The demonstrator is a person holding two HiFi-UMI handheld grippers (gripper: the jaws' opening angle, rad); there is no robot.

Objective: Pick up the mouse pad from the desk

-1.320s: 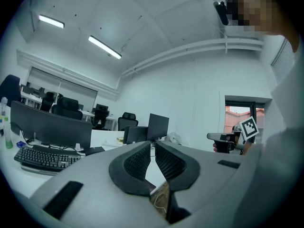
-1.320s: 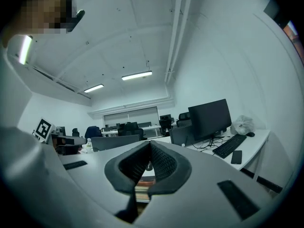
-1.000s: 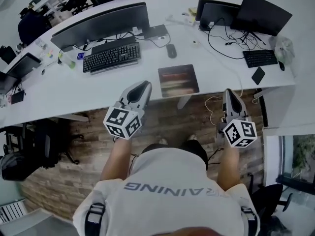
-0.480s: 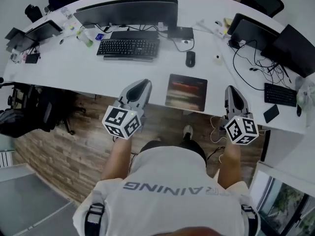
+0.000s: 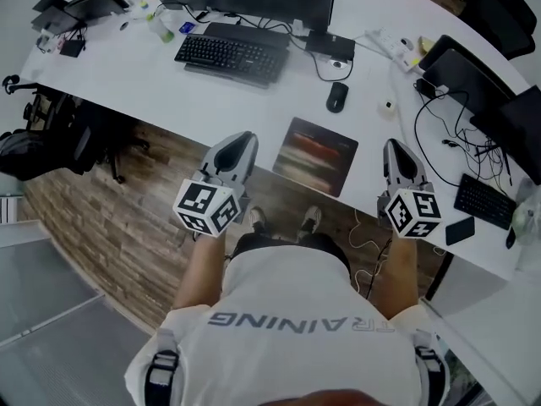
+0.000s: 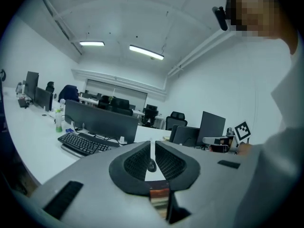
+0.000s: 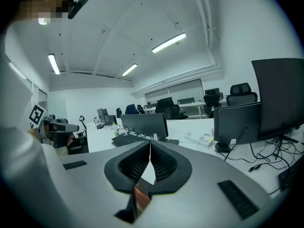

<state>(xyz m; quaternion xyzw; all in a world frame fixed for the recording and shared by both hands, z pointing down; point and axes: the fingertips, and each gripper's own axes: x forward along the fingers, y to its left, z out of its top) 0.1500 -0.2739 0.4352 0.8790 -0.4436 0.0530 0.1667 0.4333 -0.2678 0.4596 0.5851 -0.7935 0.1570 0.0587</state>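
both grippers have swung round with the person, and the desk (image 5: 127, 83) now slants across the head view. mouse pad (image 5: 317, 153) lies flat at the desk's front edge, between the left gripper (image 5: 241, 139) just beside it and the right gripper (image 5: 395, 148) – bare desktop separates those two. computer mouse (image 5: 336, 97) sits beyond, apart. only the gripper views show the fingers: left ones a narrow slit apart, nothing in them – the mouse shows through; right ones pressed together, empty.
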